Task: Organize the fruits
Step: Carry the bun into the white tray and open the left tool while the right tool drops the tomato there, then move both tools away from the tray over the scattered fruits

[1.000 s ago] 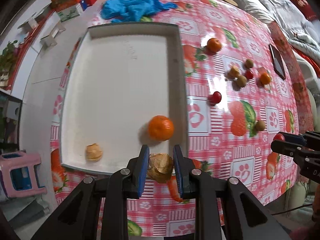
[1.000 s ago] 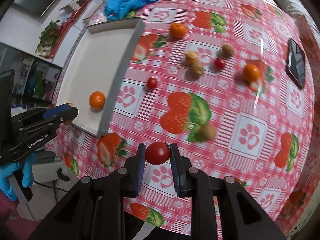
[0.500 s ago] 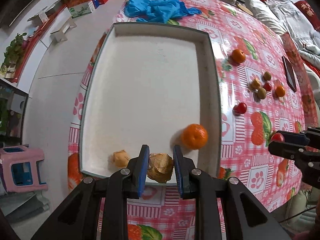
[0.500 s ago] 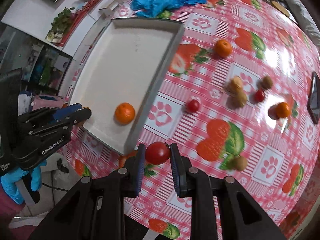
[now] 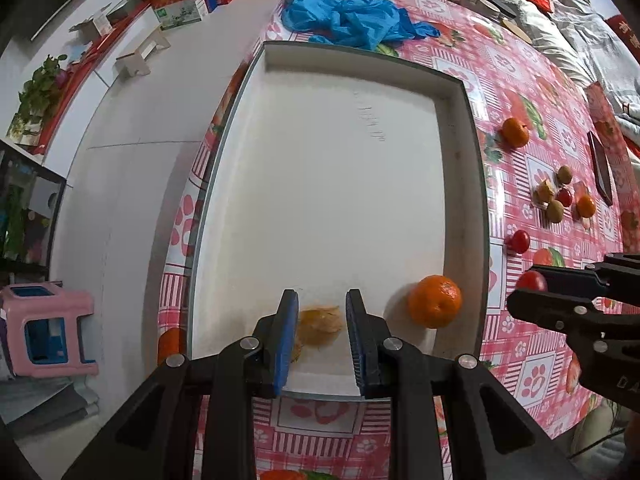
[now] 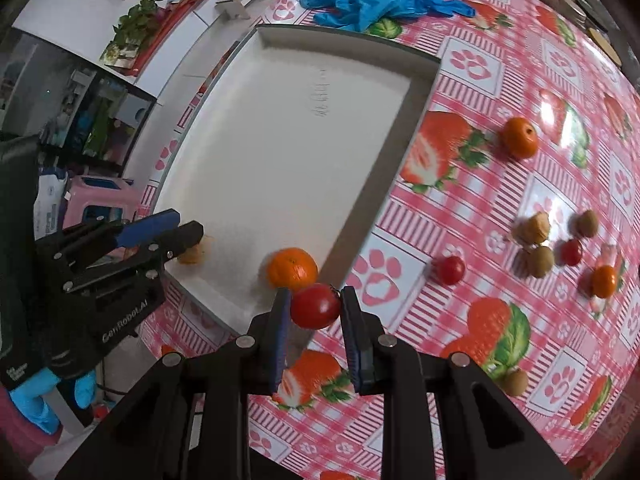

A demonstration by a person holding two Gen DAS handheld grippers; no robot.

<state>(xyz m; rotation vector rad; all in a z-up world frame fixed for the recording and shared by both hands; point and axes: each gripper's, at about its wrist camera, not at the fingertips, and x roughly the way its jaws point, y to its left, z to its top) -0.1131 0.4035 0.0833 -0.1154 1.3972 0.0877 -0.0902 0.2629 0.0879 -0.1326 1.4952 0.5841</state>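
Observation:
My left gripper (image 5: 321, 297) is shut on a golden husked fruit (image 5: 320, 326) and points down over the near end of the white tray (image 5: 464, 160). A second husked fruit lies in the tray, mostly hidden behind the left finger. An orange mandarin (image 5: 435, 301) rests in the tray's near right corner. My right gripper (image 6: 316, 293) is shut on a red cherry tomato (image 6: 316, 307), hanging just above the tray's near right rim (image 6: 380, 184), close to the mandarin (image 6: 292, 268). In the right wrist view the left gripper (image 6: 188, 229) sits at the left.
Loose fruit lies on the pink tablecloth right of the tray: a mandarin (image 6: 519, 137), a cherry tomato (image 6: 451, 269), a cluster of several small fruits (image 6: 540, 260) and a brown one (image 6: 516, 382). Blue gloves (image 5: 352, 20) lie beyond the tray. A phone (image 5: 600, 168) lies far right.
Both grippers slid left with their fruit. The husked fruit went from over the tablecloth to inside the tray's near edge. The tomato came from mid-table to the tray's near right corner.

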